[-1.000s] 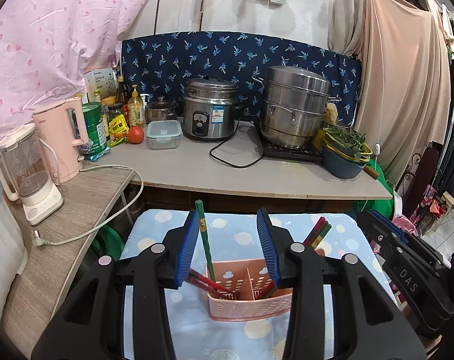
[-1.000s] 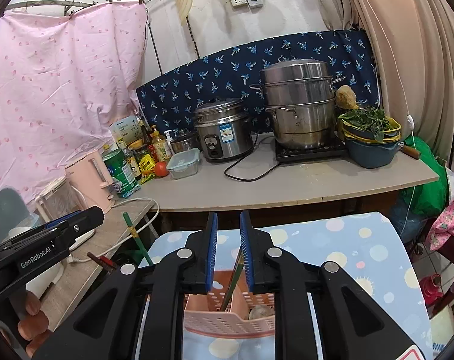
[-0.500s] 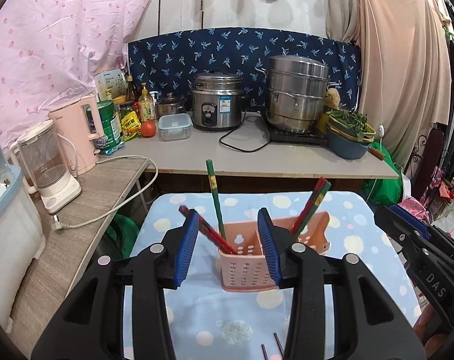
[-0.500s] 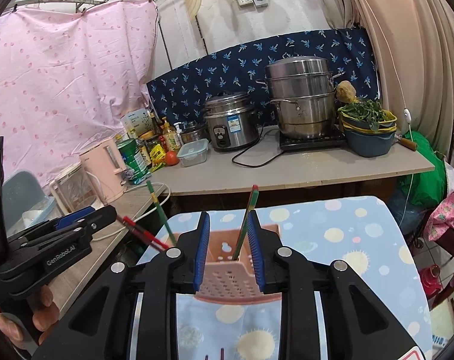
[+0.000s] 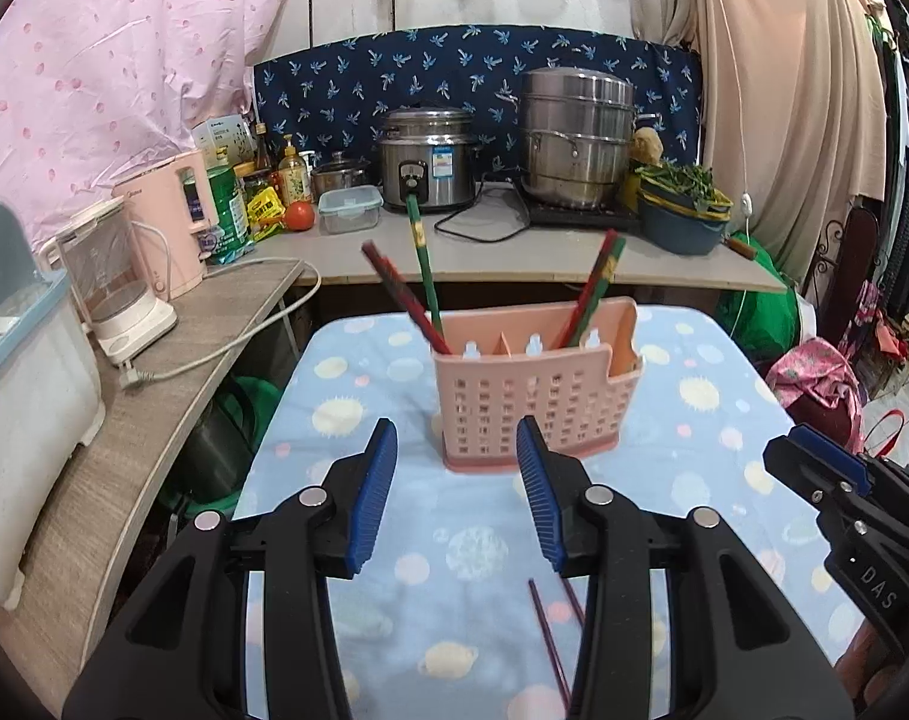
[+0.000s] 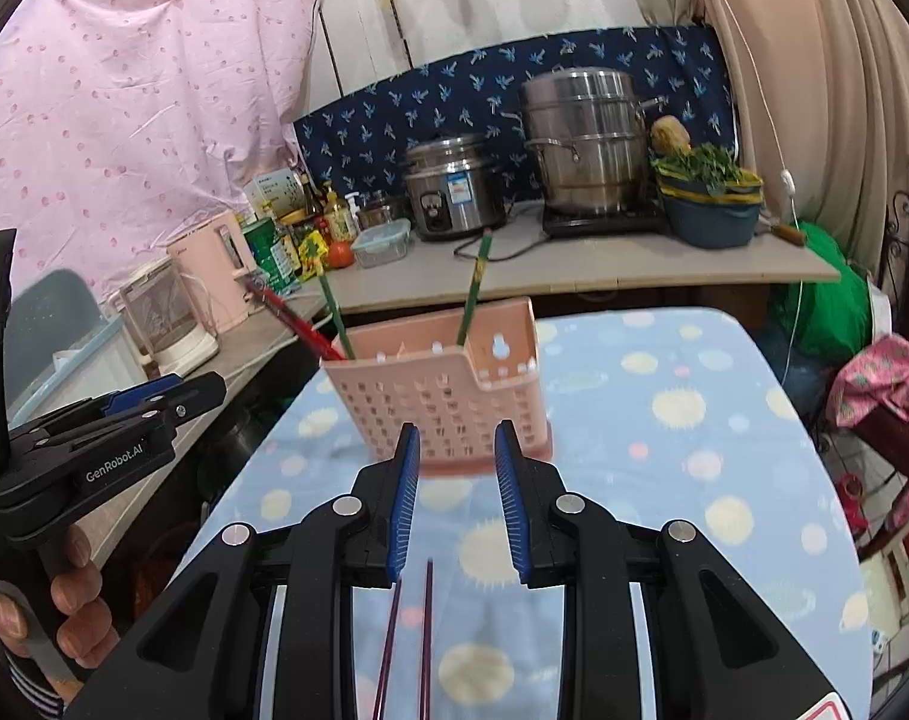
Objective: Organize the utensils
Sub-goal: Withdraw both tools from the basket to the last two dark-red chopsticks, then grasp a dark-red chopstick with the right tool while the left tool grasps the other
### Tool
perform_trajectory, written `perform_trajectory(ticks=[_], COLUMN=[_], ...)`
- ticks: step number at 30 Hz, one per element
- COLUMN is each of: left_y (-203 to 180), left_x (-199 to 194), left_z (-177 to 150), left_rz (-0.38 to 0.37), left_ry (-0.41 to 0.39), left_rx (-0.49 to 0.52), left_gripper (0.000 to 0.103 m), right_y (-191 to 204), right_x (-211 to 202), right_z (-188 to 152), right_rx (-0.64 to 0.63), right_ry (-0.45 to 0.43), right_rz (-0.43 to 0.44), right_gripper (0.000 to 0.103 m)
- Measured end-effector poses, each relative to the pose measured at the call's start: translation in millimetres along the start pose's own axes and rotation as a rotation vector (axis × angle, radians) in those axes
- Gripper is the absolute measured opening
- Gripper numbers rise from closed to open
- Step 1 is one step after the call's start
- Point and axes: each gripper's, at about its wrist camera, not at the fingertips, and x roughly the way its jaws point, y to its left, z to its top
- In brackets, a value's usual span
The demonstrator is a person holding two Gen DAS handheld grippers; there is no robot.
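A pink perforated utensil basket (image 5: 535, 387) stands on the blue spotted table (image 5: 466, 552); it also shows in the right wrist view (image 6: 439, 402). Red and green chopsticks (image 5: 421, 276) lean in its left end, another pair (image 5: 595, 288) in its right end. A loose purple pair of chopsticks (image 6: 409, 636) lies on the cloth under my right gripper, and it shows in the left wrist view (image 5: 550, 630). My left gripper (image 5: 457, 483) is open and empty, in front of the basket. My right gripper (image 6: 457, 492) is open and empty above the purple pair.
A counter (image 5: 514, 246) behind the table holds a rice cooker (image 5: 430, 159), a steamer pot (image 5: 577, 138), a bowl of greens (image 5: 682, 210) and bottles. A side shelf (image 5: 154, 396) on the left holds a pink kettle (image 5: 166, 222), a blender (image 5: 115, 282) and a white box.
Both grippers have pulled back and up from the basket, which now stands farther ahead. My right gripper has opened wider. The purple chopsticks on the cloth have come into view.
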Motion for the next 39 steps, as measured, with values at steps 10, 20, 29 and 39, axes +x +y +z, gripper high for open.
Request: perform_trajectory(ticks=[10, 20, 29, 39], left_y=[-8, -19, -20, -21], left_x=[-22, -26, -25, -23], left_z=[-78, -148, -182, -197], left_rz=[0.004, -0.006, -0.02, -0.04], left_ry=[0.057, 0.174, 0.248, 0.282], left_rx=[0.044, 0.052, 0.029, 0.021], left_gripper=[0.045, 0.046, 0.056, 0.059], right_y=[-22, -9, 20, 29], right_x=[-21, -35, -28, -14], right_z=[-80, -150, -192, -204], right_rx=[0.074, 0.035, -0.06, -0.082], right_ry=[0.119, 0.204, 0.269, 0.309], right_rz=[-0.003, -0.027, -0.014, -0.012], right_gripper=[0.026, 0.026, 0.026, 0.02])
